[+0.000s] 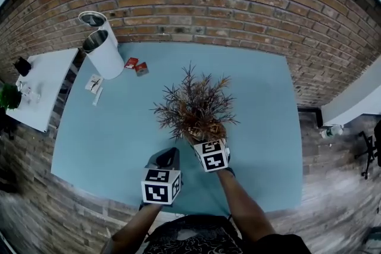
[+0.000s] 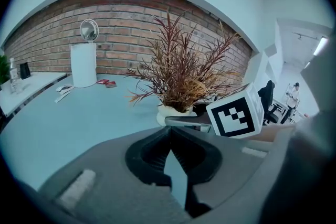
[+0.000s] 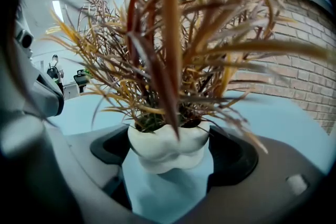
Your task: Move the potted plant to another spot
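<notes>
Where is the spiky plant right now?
In the head view, the potted plant is near the middle of the blue table, close to the person, clamped between the right gripper's jaws.

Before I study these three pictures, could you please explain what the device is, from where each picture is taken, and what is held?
No robot is here: a person holds tongs in each hand, each carrying a marker cube and a camera. The head view looks down from the person's head on a blue table. The other two views look along the left tongs and the right tongs. The right tongs grip the potted plant by its white pot. The left tongs are shut and empty, beside it. At the far left stand two white cylindrical containers, with two small red packets nearby.
</notes>
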